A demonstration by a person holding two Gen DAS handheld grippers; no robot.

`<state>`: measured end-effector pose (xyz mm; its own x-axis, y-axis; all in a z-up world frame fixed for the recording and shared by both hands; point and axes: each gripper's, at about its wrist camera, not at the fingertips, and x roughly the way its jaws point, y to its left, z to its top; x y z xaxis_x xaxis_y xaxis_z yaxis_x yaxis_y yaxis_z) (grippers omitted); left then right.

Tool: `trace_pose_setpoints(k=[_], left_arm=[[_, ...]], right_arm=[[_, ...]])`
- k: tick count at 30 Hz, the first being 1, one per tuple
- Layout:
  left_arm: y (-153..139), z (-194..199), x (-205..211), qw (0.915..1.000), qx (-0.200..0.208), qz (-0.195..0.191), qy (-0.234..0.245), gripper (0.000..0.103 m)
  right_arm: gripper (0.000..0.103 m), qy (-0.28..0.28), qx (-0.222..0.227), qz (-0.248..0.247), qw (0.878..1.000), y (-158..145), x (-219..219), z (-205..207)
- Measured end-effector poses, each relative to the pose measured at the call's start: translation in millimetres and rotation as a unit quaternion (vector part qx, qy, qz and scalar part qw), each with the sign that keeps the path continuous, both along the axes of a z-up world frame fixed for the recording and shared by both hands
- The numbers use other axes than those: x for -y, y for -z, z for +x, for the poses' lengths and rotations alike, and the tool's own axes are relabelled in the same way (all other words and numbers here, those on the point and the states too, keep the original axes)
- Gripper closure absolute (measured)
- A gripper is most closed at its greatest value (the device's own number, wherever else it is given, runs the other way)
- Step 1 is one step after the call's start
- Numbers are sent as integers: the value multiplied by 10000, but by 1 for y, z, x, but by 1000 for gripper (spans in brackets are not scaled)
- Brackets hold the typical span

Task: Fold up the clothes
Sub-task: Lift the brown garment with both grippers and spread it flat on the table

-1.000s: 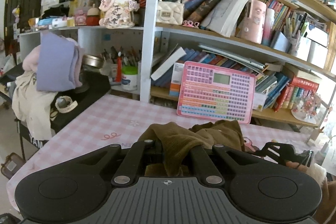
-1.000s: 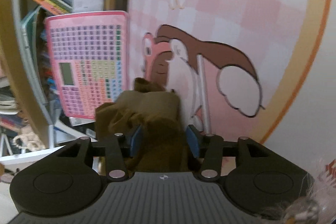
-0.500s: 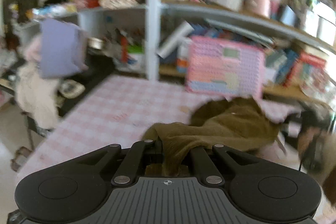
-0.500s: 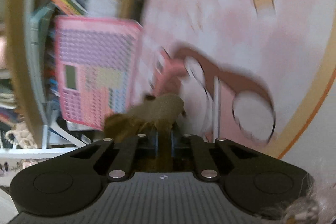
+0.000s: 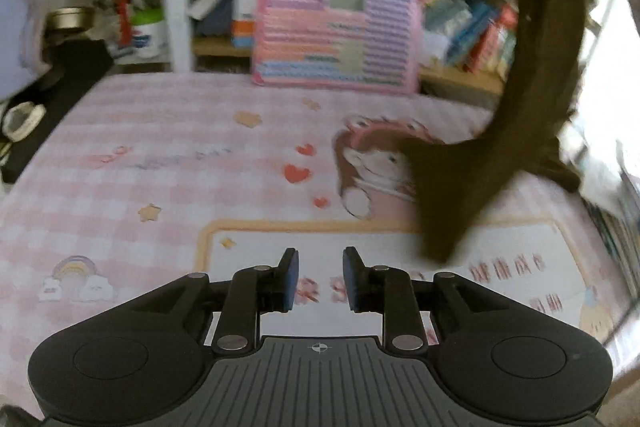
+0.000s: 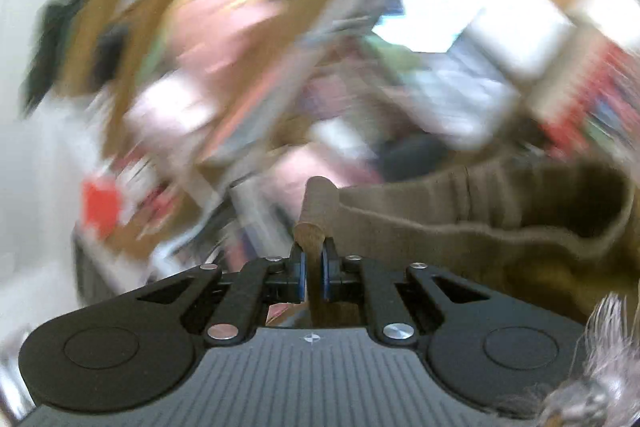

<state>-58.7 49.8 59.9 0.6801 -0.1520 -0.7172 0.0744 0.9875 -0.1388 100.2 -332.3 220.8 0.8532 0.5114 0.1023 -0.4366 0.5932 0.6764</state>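
Pink checked cloth on the table point(image 5: 132, 147) is lying bare across most of the left wrist view, where a second ago the brown garment point(image 5: 532, 99) was bunched just ahead of the camera. That garment is now hanging high at the right of this view, its top out of frame near a dark shape that may be the other tool, its lower end trailing toward the cartoon print on the cloth. Behind it, the pink toy keyboard point(image 5: 336, 35) is leaning against the shelves. The left gripper point(image 5: 319, 279) is letting go: its jaws, clamped on fabric half a second ago, are standing apart and empty. The right gripper point(image 6: 313, 275) is staying pinched on a fold of the garment, background streaked by fast motion. Judging by this, the piece is being shaken out one-handed before any fold begins.
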Motion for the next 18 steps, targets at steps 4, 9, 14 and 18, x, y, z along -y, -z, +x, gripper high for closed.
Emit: trace_pose_setpoints(k=[4, 9, 14, 18], left_arm=[[-1, 1, -22, 9992, 40, -156, -353, 78], [6, 1, -43, 9983, -85, -202, -547, 78], [9, 5, -55, 9983, -126, -179, -536, 78], [10, 16, -59, 9990, -96, -144, -423, 78]], right_arm=[[96, -1258, -505, -911, 9866, 25, -70, 7], [96, -2473, -2553, -2125, 9102, 171, -172, -9], [95, -2756, -3543, -2560, 8562, 253, -215, -47], [95, -2935, -3609, -2444, 8508, 257, -226, -55]])
